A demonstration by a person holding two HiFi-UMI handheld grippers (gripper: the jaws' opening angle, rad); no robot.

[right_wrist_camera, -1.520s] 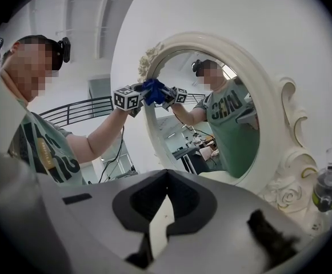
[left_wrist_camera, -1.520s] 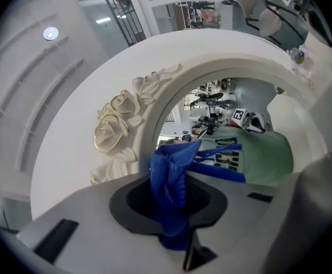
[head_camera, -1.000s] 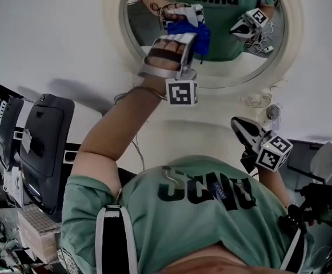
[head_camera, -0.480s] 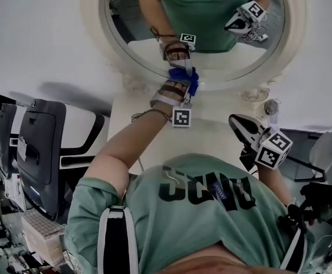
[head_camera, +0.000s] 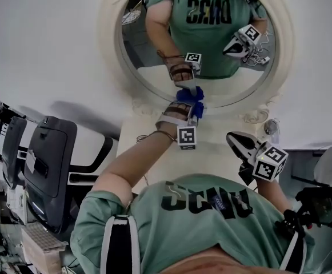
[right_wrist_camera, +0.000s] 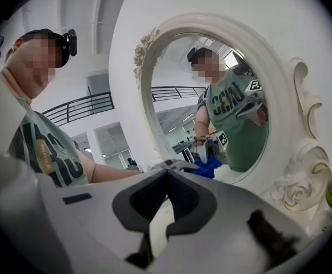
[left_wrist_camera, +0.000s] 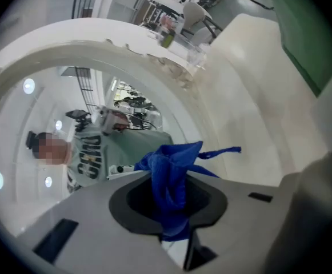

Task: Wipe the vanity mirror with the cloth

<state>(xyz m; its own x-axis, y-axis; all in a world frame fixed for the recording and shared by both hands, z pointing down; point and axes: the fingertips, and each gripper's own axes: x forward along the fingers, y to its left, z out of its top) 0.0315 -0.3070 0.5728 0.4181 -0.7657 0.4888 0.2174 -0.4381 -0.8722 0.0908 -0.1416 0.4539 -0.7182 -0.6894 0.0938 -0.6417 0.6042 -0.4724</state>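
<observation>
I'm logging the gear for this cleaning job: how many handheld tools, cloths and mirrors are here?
Tools: 2, the left tool and the right tool
Cloths: 1, the blue cloth, clamped in the left tool
Mirrors: 1, the round mirror
Total: 4

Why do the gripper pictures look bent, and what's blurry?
Left gripper view: wide-angle lens bows the mirror frame, corners go black, the close blue cloth is soft. Right gripper view: same bowing; near jaws blurred, mirror frame sharper.
</observation>
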